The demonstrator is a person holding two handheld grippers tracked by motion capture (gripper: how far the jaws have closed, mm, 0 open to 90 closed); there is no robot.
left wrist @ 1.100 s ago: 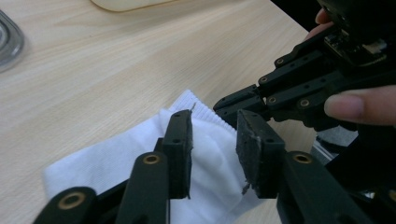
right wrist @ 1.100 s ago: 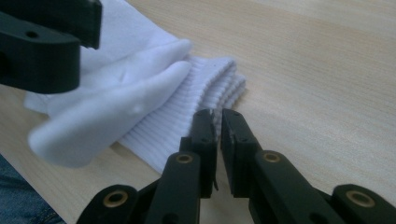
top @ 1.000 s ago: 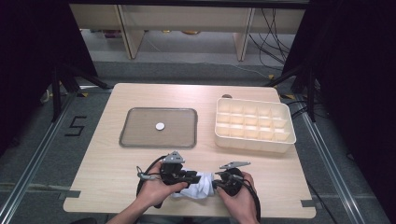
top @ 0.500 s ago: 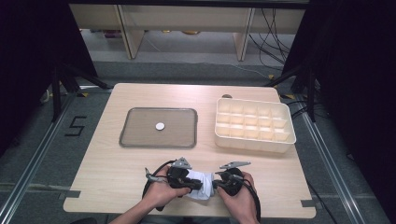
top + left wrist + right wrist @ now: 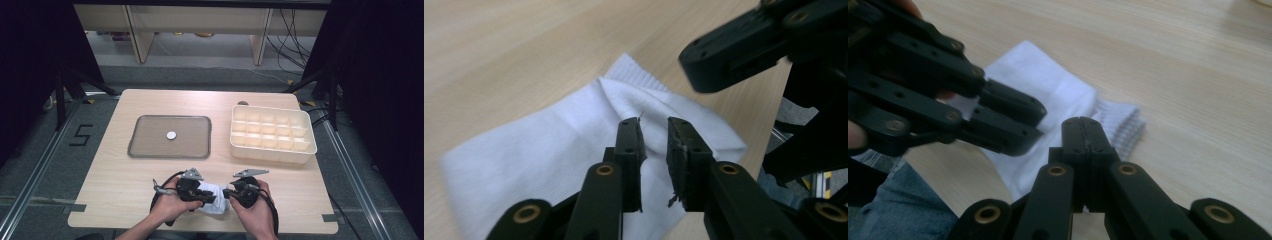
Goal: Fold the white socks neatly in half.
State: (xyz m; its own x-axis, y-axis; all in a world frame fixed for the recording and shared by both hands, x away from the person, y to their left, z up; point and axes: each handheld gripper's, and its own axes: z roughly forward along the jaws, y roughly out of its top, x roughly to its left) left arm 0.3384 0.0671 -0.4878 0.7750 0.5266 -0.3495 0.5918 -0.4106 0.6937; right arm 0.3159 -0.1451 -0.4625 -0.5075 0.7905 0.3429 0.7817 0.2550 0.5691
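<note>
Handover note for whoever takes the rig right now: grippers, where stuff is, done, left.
Left gripper: jaws a small gap apart over a fold of the white sock, just reopened a little; not pinching it.
Right gripper: jaws pressed together, closing over the last second, above the sock's ribbed cuff; whether fabric is caught between them is hard to tell.
Sock lies at the table's near edge between both hands.
Grey tray holds one small white disc; the compartment box sits at right.
Done: sock bunched up.
Left: probably finishing the fold or roll.
</note>
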